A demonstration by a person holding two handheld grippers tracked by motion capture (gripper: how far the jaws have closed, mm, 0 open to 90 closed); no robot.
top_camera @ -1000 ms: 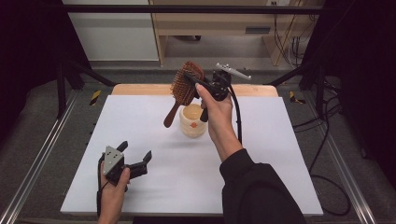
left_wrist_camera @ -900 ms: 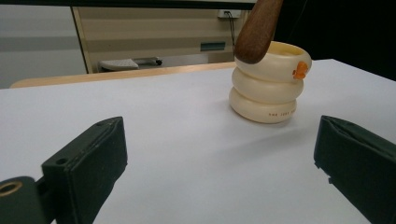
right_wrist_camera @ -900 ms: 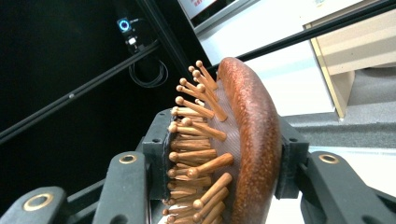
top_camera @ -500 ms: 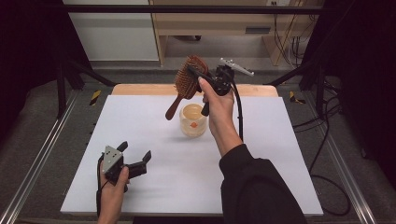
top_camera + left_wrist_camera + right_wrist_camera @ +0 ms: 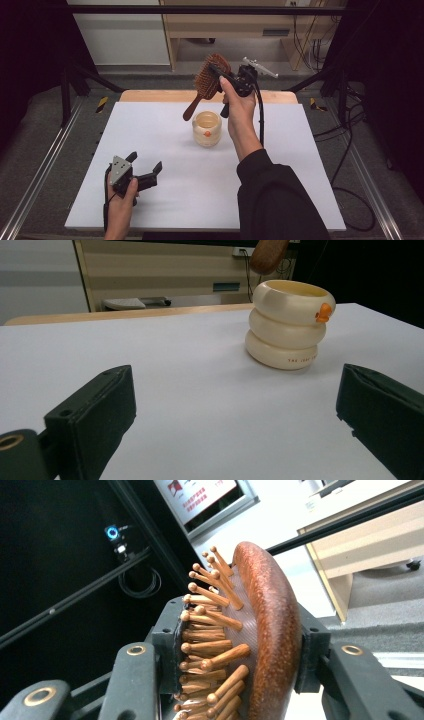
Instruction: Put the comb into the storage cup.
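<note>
the hairbrush (image 5: 209, 79) is up in the air above the far part of the white table (image 5: 165, 125), and it is pinched by the right gripper (image 5: 220, 75). in the right gripper view the 2 black jaws press on the brush head (image 5: 260, 630) from both sides, 1 on the wooden pins and 1 on the smooth brown back. the handle of the brush points down and to the left in the high view, and its end hangs above the table just beside the cream cup (image 5: 206, 128). the cup has 3 round rings and a small orange mark (image 5: 323, 313) near its rim, and it stands upright on the table. the left gripper (image 5: 145, 172) rests low at the near left part of the table, well apart from the cup. its jaws are spread wide and nothing is between them.
</note>
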